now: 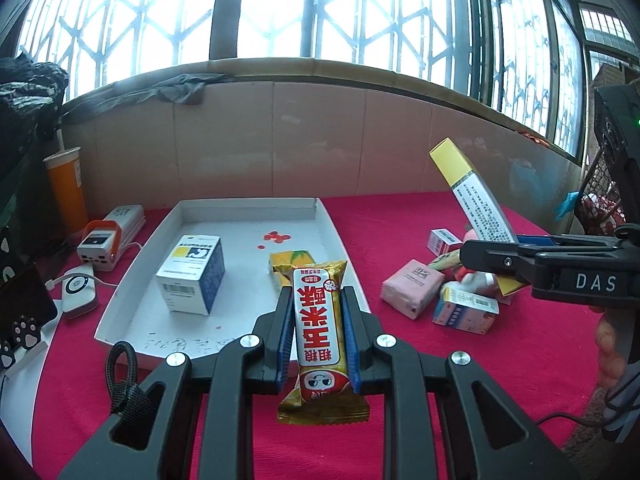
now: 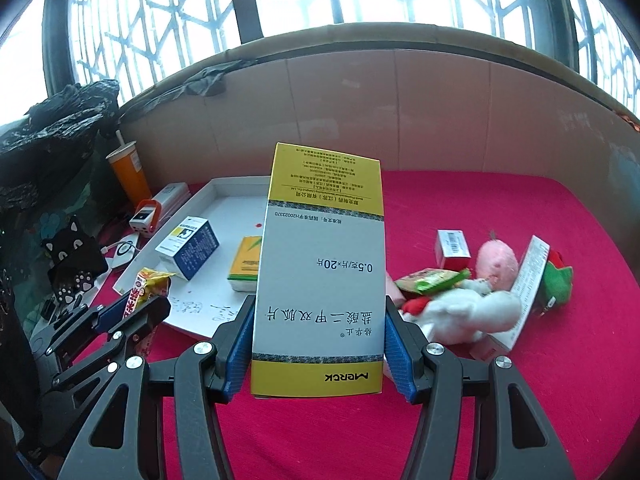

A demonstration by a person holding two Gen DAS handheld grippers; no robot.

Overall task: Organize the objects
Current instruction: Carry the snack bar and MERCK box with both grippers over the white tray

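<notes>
The tabletop (image 1: 460, 400), under a red cloth, carries a white tray (image 1: 344, 240) on its left half, seemingly the collecting place: a blue and white box (image 1: 192, 276) and a small yellow carton (image 1: 288, 260) already sit inside it. To the right lies the unsorted heap (image 2: 472, 300) of soft toys, packets and small boxes, well apart from the tray.

The right tool (image 2: 320, 340) is pinching a tall grey and yellow medicine box (image 2: 320, 272) by its long sides, lifted above the cloth between tray and heap; gripping the narrow width probably keeps the big faces free for setting it flat.

The left tool (image 1: 318, 336) is pinching a red and gold snack bar (image 1: 318, 336) lengthwise, held near the tray's front right corner, probably ready to be placed inside.
</notes>
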